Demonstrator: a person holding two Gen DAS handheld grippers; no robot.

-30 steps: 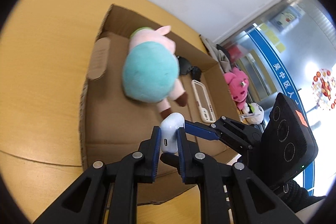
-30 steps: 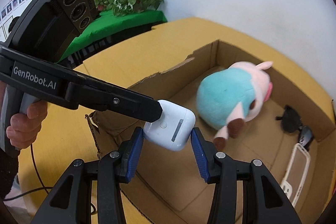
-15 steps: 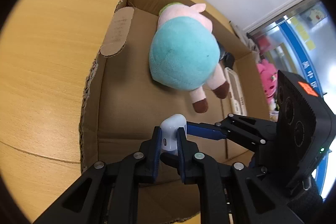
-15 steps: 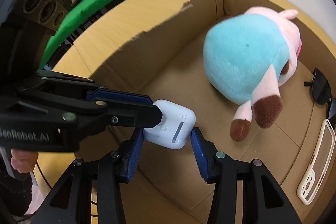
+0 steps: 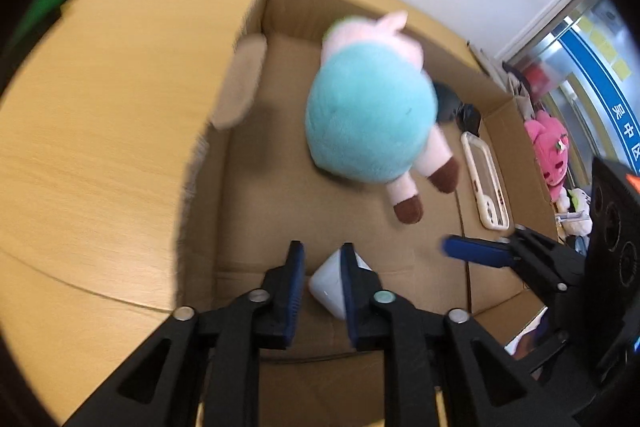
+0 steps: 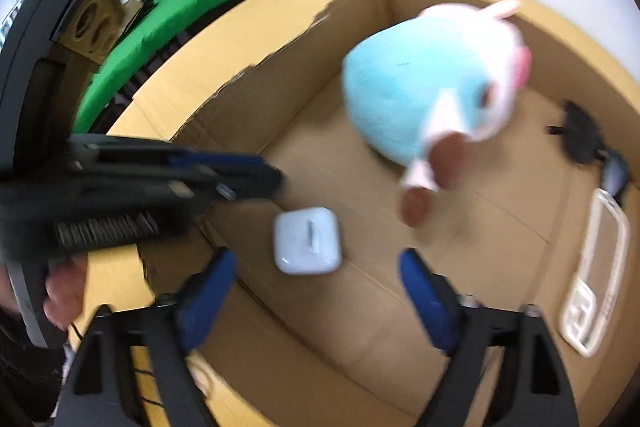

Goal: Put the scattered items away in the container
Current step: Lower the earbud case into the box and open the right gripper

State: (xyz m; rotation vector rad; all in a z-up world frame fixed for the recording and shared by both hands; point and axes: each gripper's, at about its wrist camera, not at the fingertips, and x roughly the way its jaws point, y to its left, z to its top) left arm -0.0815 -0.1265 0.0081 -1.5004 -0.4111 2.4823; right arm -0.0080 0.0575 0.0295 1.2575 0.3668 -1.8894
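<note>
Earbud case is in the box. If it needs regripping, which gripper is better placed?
Right. The right gripper's jaws, just opened wide, frame the earbud case; the left gripper's, just opened slightly, are narrow, one finger covering it.

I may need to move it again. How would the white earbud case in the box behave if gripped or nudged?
The earbud case looks like smooth, glossy hard plastic, so it would probably stay stiff but might slip between pads. Its rounded corners and flat face suggest it would slide on the cardboard box floor rather than roll.
</note>
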